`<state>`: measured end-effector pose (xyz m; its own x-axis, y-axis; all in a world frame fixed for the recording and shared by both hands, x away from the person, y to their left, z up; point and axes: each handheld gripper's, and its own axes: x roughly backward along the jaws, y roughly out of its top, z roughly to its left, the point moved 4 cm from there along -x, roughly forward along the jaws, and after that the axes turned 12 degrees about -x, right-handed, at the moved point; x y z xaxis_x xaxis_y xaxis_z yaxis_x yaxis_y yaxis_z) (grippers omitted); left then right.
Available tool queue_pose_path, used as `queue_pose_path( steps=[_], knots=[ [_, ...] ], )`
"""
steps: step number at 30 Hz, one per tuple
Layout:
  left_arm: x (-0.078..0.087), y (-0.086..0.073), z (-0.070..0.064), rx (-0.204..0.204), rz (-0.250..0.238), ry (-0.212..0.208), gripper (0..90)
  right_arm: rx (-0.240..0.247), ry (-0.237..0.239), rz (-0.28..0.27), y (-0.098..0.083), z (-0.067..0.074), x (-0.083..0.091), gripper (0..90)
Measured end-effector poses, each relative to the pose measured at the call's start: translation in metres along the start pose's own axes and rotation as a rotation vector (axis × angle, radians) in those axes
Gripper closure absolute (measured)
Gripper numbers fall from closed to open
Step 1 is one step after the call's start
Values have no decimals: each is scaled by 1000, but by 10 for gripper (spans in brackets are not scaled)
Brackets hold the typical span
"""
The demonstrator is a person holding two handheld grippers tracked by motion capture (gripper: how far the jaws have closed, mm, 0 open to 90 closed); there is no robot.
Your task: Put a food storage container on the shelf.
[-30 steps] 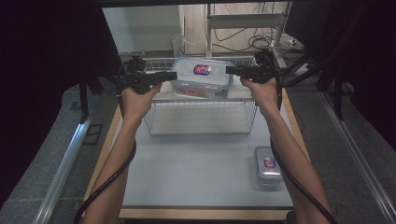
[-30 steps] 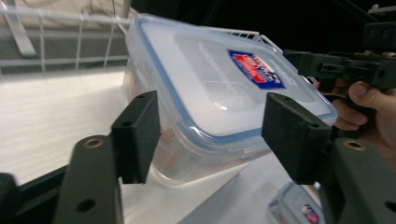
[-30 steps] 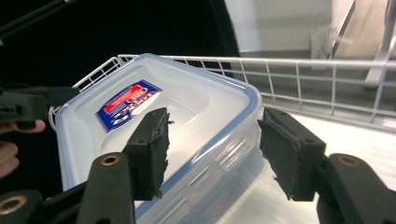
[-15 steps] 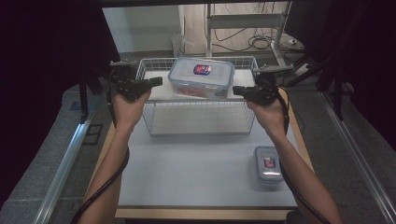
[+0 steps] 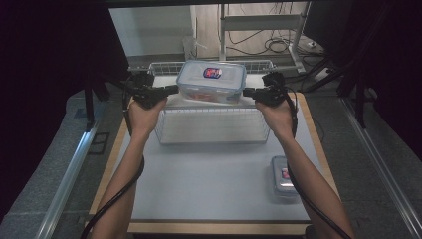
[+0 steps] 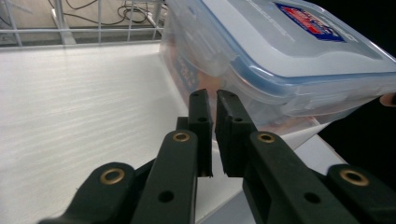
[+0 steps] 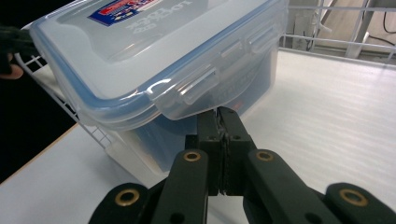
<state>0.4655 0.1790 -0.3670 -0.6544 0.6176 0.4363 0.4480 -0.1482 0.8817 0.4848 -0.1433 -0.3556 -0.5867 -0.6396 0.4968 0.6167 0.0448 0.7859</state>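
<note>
Clear, stiff plastic lidded box (image 5: 211, 81), smooth and probably slippery: I press my clenched left claw (image 5: 171, 89) and clenched right claw (image 5: 247, 92) against its ends, under the rim.

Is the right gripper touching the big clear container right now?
Touching. In the right gripper view, the right gripper, jaws shut, has its tips pressed up under the lid flap of the clear container, with no gap showing between them.
</note>
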Motion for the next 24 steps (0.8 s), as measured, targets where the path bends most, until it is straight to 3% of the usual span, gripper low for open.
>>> queue_pose_path(
  steps=[9, 15, 18, 24],
  knots=[
    [0, -2, -2, 12, 7, -17, 864, -28, -46, -3, 12, -3, -12, 891],
    [0, -4, -3, 9, 1, -19, 831, -32, -40, -7, 14, -5, -10, 876],
    [6, -6, -6, -39, 2, 26, 739, 5, -30, -10, 11, -3, -3, 828],
    [21, -12, -17, -97, -21, 41, 614, 48, 6, 1, 1, -1, 8, 734]
  ],
)
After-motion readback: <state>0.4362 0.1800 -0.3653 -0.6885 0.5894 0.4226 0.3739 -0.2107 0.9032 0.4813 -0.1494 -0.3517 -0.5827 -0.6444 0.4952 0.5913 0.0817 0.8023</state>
